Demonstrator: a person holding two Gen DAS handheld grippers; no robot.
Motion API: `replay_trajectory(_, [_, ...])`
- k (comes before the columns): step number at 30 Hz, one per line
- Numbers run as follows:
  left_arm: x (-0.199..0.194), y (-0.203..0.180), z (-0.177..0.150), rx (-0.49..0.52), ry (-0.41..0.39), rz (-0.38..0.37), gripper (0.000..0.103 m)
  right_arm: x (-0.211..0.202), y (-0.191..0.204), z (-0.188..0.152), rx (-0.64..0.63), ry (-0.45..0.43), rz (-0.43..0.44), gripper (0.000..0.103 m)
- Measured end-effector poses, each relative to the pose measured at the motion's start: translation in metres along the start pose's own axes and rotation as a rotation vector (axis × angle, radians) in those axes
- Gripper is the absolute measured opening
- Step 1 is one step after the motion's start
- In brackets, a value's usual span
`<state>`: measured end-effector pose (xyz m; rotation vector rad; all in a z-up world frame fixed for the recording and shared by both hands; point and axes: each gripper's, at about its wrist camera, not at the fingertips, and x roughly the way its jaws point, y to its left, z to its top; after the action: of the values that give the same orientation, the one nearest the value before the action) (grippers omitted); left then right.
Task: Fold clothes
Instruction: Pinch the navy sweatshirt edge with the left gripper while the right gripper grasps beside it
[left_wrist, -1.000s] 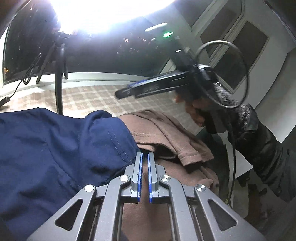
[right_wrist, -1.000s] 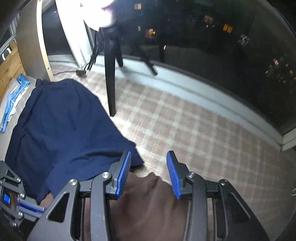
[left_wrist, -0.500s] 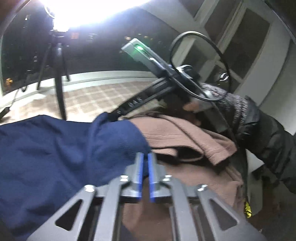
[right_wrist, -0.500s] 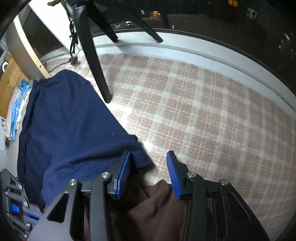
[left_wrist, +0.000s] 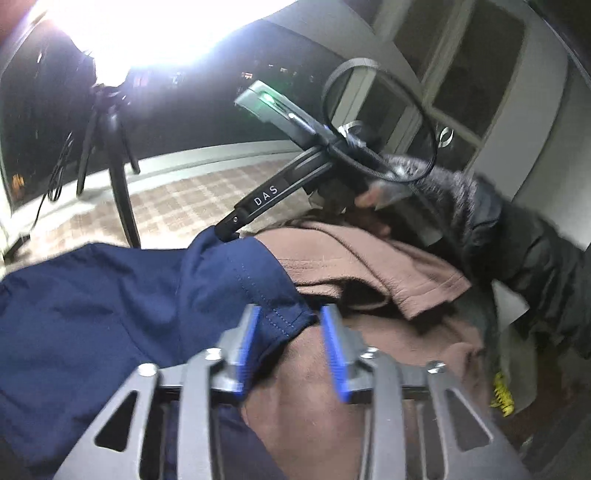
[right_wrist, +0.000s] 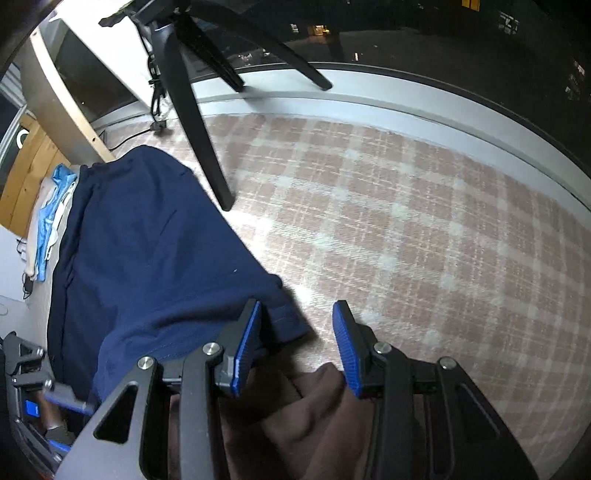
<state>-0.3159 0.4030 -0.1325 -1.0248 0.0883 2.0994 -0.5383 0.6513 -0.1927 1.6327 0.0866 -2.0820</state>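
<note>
A navy blue garment (left_wrist: 110, 306) lies spread over a brown garment (left_wrist: 373, 266). My left gripper (left_wrist: 291, 325) is open, its jaws on either side of the navy garment's hemmed corner, above the brown cloth. In the right wrist view the navy garment (right_wrist: 147, 251) stretches away to the left and the brown garment (right_wrist: 314, 413) lies under the jaws. My right gripper (right_wrist: 295, 325) is open with the navy hem corner just inside its left finger. The right gripper also shows in the left wrist view (left_wrist: 229, 230), its tip touching the navy cloth's far edge.
A checked pink cloth (right_wrist: 406, 240) covers the surface. A black tripod leg (right_wrist: 199, 140) stands on it near the navy garment. Light blue and white clothes (right_wrist: 48, 229) lie at the far left. A bright lamp (left_wrist: 147, 33) glares above the tripod.
My left gripper has opened from shut and the navy hem corner now sits between its jaws. My right gripper has come down to the navy garment's far corner.
</note>
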Motion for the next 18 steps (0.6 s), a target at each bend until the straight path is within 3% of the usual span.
replay_trajectory(3, [0.016, -0.003, 0.003, 0.037, 0.015, 0.041, 0.034, 0.005, 0.002, 0.001, -0.007, 0.017, 0.008, 0.04])
replay_trajectory(4, [0.017, -0.001, 0.003, 0.024, 0.015, 0.032, 0.02, 0.008, 0.002, 0.002, -0.006, 0.023, 0.009, 0.04])
replay_trajectory(7, [0.013, 0.008, 0.003, -0.025, 0.002, 0.002, 0.007, 0.024, -0.002, 0.004, 0.005, 0.065, 0.025, 0.04])
replay_trajectory(9, [0.0, 0.013, 0.003, -0.07, -0.036, -0.032, 0.007, 0.031, -0.001, 0.003, -0.007, 0.09, 0.046, 0.04])
replay_trajectory(11, [-0.013, 0.019, 0.004, -0.12, -0.083, -0.061, 0.007, 0.03, -0.001, 0.004, -0.015, 0.078, 0.072, 0.033])
replay_trajectory(12, [-0.02, 0.022, 0.005, -0.144, -0.106, -0.075, 0.007, 0.03, -0.001, 0.003, -0.015, 0.075, 0.08, 0.002])
replay_trajectory(18, [-0.018, 0.031, -0.006, -0.22, -0.13, -0.09, 0.006, -0.014, 0.004, -0.003, -0.008, -0.093, 0.094, 0.003])
